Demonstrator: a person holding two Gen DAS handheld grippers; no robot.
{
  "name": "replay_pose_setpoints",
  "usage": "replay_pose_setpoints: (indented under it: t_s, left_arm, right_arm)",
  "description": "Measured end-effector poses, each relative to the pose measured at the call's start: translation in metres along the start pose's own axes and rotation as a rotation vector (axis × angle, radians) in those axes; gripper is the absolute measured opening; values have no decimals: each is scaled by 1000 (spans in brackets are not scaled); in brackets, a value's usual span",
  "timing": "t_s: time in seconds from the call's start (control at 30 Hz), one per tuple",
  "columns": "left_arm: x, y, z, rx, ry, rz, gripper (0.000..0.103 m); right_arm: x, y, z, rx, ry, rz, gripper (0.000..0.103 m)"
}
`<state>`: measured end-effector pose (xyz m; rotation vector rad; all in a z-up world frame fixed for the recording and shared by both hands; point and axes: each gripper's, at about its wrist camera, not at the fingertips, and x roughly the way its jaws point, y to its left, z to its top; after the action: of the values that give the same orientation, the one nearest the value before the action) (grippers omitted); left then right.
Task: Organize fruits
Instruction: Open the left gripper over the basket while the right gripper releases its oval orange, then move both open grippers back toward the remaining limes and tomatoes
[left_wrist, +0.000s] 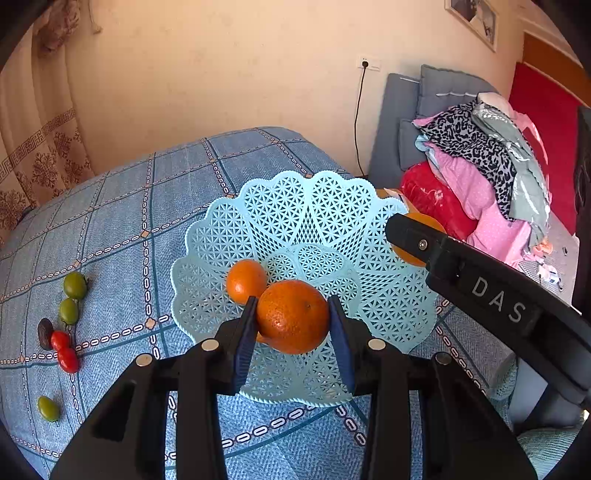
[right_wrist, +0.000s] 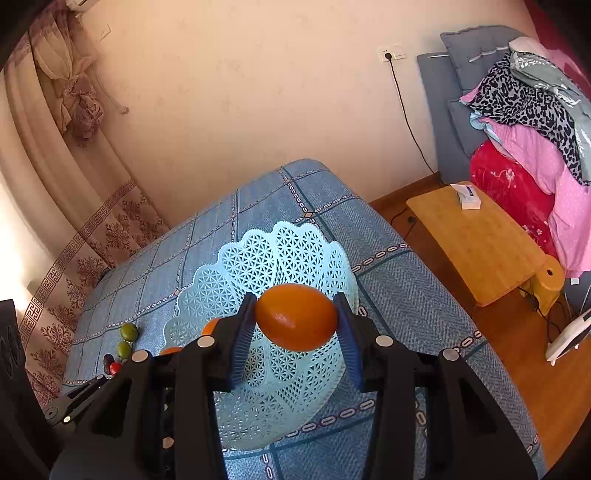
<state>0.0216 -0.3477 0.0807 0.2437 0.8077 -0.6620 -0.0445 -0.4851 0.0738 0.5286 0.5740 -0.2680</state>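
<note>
Gripping an orange (left_wrist: 292, 316) between its blue pads (left_wrist: 244, 341), the left gripper (left_wrist: 291, 325) is closed to the fruit's width and holds it just over the near part of the basket (left_wrist: 332, 210). The pads press on both sides of the fruit. The basket is a pale blue lattice bowl with a scalloped rim, standing on a table under a blue checked cloth (left_wrist: 122, 206). A smaller orange (left_wrist: 245, 280) lies inside the basket, touching or nearly touching the held one on its left.

The right gripper (right_wrist: 295, 325) is likewise closed on a second orange (right_wrist: 296, 317), smooth and slightly oval, pinched between its pads (right_wrist: 242, 332) above the basket (right_wrist: 258, 251), toward its right side. In the left wrist view that gripper comes in from the right, its black finger marked "DAS", with its orange (left_wrist: 424, 221) partly hidden behind the finger at the basket's right rim.

On the cloth well left of the basket lies a loose line of small fruit: two green ones (left_wrist: 75, 285) close together, a dark one (left_wrist: 45, 333) beside two red ones (left_wrist: 63, 349) that touch each other, and one more green one (left_wrist: 48, 408) apart, nearer the camera. In the right wrist view the same small fruit (right_wrist: 129, 332) shows left of the basket, partly hidden by the gripper.

Beyond the table stand a low wooden table (right_wrist: 476, 243) with a small box (right_wrist: 467, 197) on it, and a heap of clothes (right_wrist: 532, 122) on a grey seat.
</note>
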Motion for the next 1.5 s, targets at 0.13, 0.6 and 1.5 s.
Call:
replay_pose_setpoints:
  t_s: [0.13,0.6,1.5]
  left_arm:
    - [5,3,-2,-17,19,-14,38]
    - [-12,15,-5,-36,-34,22,74]
    - [-33,40,-16,-67,-79,172,92]
  right_arm:
    - [2,0,0,2,4,1,44]
    - [1,7,-2,-10,-2,10,63]
    - [-18,29,-6,-124,-99,-47,82]
